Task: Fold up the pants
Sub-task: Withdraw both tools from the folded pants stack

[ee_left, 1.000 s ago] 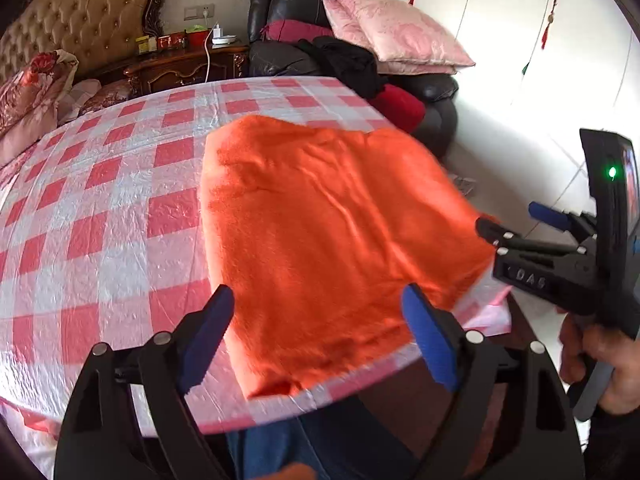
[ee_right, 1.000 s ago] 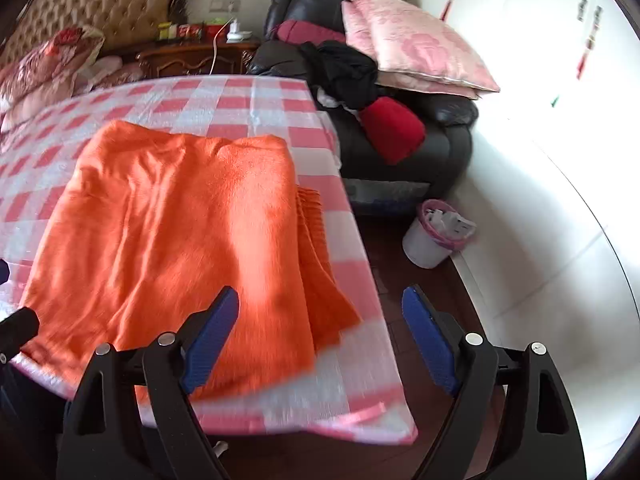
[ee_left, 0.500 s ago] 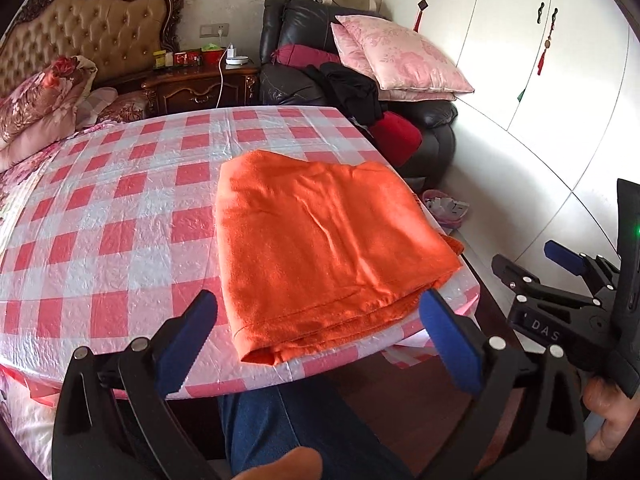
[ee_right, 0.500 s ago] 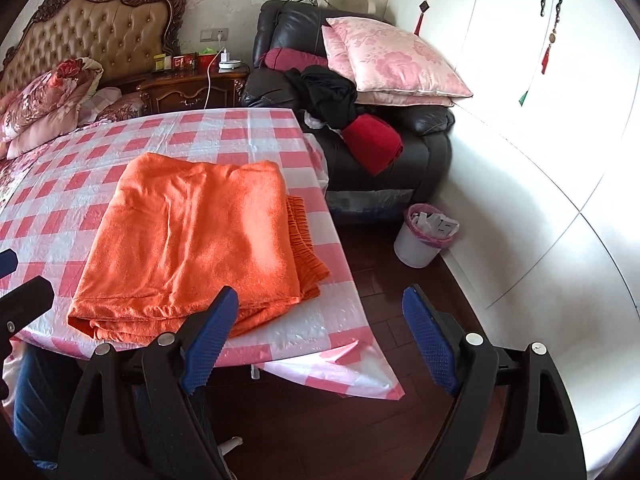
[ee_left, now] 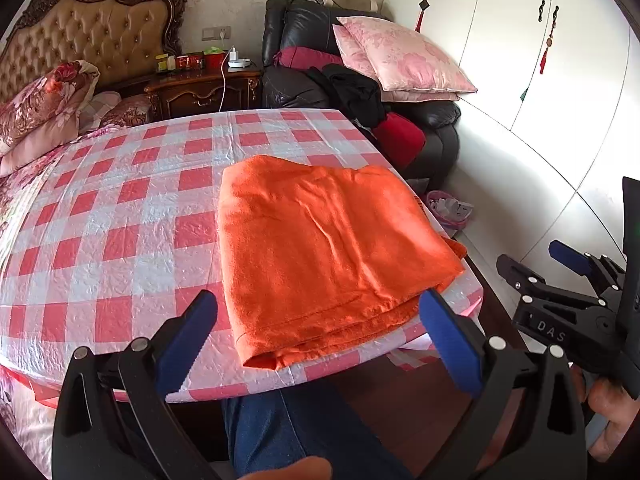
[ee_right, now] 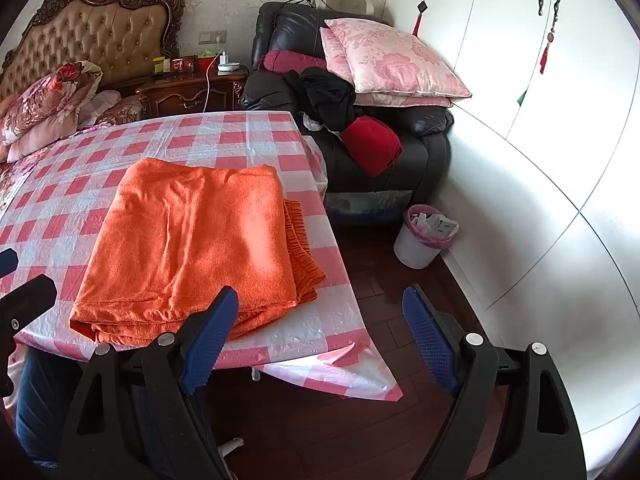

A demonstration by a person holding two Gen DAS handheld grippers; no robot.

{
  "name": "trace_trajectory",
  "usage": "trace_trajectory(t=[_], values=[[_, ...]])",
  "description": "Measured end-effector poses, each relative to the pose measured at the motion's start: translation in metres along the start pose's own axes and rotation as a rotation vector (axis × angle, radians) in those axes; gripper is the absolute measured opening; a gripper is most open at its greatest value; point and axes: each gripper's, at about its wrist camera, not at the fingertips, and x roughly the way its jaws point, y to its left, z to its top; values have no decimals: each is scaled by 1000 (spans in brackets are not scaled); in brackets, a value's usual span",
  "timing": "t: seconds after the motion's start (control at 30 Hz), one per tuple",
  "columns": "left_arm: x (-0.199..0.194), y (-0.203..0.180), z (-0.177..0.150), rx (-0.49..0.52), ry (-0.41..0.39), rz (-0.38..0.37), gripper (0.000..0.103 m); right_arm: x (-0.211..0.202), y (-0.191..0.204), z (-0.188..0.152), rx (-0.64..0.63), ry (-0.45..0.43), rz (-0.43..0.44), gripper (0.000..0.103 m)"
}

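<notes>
The orange pants (ee_left: pixel 320 248) lie folded into a flat rectangle near the front right corner of the table with the red-and-white checked cloth (ee_left: pixel 120 216). They also show in the right wrist view (ee_right: pixel 192 240), with the ribbed waistband sticking out on the right side. My left gripper (ee_left: pixel 318 312) is open and empty, held back from the table's front edge. My right gripper (ee_right: pixel 320 308) is open and empty, off the table's right corner above the floor. The right gripper also shows in the left wrist view (ee_left: pixel 560 272).
A black armchair (ee_right: pixel 360 120) piled with pink pillows and clothes stands behind the table. A white bin (ee_right: pixel 420 236) sits on the dark wood floor by the white wardrobe. A bed and a nightstand (ee_left: pixel 200 88) are at the back. My blue-trousered leg (ee_left: pixel 296 428) is below the table edge.
Both grippers have drawn back from the pants and away from the table. The pants stay folded where they lay.
</notes>
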Motion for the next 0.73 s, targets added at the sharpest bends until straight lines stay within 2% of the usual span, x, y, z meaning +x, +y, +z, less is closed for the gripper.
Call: trace_trajectory(t=[0.2, 0.53, 0.73], values=[[0, -2, 1, -2, -26, -31, 101, 1, 0, 0, 0, -1, 1, 81], [4, -14, 2, 26, -5, -79, 101, 0, -3, -1, 9, -1, -5, 81], [2, -13, 3, 31, -7, -74, 101, 1, -5, -1, 11, 2, -6, 81]])
